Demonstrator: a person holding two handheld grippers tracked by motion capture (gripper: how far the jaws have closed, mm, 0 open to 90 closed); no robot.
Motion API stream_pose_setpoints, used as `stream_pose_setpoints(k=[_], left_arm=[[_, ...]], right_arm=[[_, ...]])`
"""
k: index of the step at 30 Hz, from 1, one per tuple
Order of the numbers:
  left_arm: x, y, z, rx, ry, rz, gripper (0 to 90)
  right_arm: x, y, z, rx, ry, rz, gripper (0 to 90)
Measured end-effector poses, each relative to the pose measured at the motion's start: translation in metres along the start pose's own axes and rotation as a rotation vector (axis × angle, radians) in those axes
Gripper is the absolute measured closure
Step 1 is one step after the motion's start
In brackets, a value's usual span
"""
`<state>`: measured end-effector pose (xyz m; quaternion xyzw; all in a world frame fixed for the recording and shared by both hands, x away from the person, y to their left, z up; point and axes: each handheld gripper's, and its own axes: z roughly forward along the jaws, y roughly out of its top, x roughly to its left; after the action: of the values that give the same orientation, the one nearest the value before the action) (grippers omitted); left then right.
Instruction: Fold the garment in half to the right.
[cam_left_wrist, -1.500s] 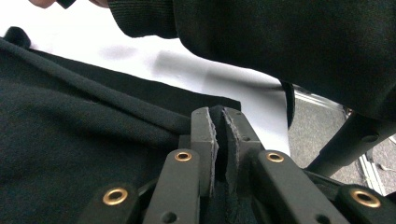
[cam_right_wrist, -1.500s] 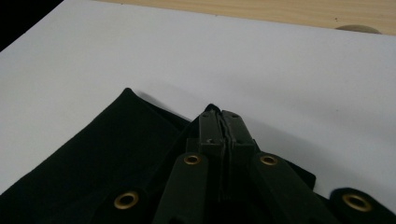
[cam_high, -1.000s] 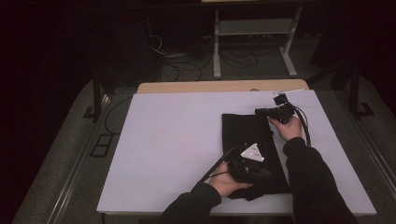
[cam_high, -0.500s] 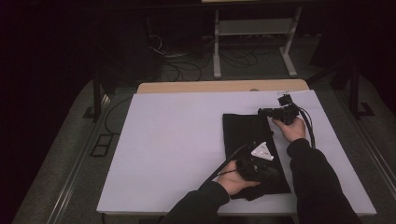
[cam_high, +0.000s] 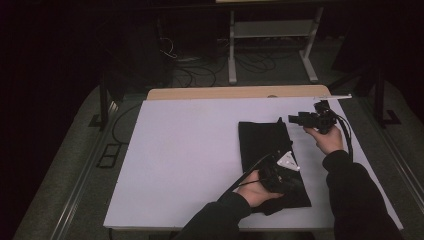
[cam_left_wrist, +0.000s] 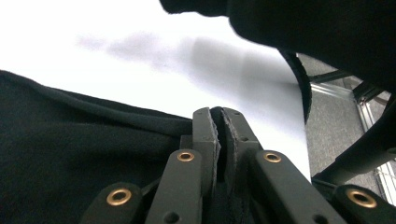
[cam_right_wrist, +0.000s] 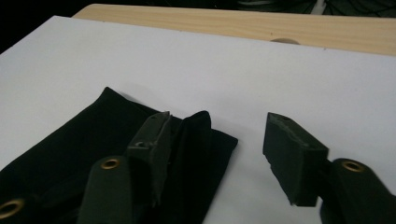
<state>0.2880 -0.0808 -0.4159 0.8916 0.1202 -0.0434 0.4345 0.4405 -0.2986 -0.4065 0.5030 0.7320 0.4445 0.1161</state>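
Currently black cloth (cam_high: 270, 160) lies folded lengthwise on right half of white surface (cam_high: 190, 150). Left gripper (cam_left_wrist: 219, 122) jaws clamp near cloth edge; right gripper (cam_right_wrist: 219, 154) jaws gape above far corner. Likely further folding remains.

left gripper (cam_high: 278, 172) on black cloth (cam_high: 267, 145); right gripper (cam_high: 306, 120) beside it

Right gripper (cam_high: 296, 119): shifted slightly right and toward table's far edge, off cloth (cam_high: 265, 145) corner, jaws apart. Left gripper (cam_high: 284, 176): moved right along cloth's near part, jaws pinching fabric.
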Motion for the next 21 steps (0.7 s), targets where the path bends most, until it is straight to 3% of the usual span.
stream_pose_setpoints(k=[4, 12, 21], left_arm=[[0.0, 0.003, 0.005, 0.035, -0.004, 0.023, 83.1], [0.002, 0.007, 0.014, 0.072, 0.003, 0.038, 83.1], [0.005, 0.007, 0.019, 0.097, -0.002, 0.019, 82.3]], right_arm=[[0.003, -0.001, -0.011, -0.003, -0.004, -0.032, 35.0], [0.002, -0.006, -0.03, -0.018, -0.022, -0.038, 19.9], [0.002, -0.019, -0.048, -0.031, -0.06, -0.035, 6.0]])
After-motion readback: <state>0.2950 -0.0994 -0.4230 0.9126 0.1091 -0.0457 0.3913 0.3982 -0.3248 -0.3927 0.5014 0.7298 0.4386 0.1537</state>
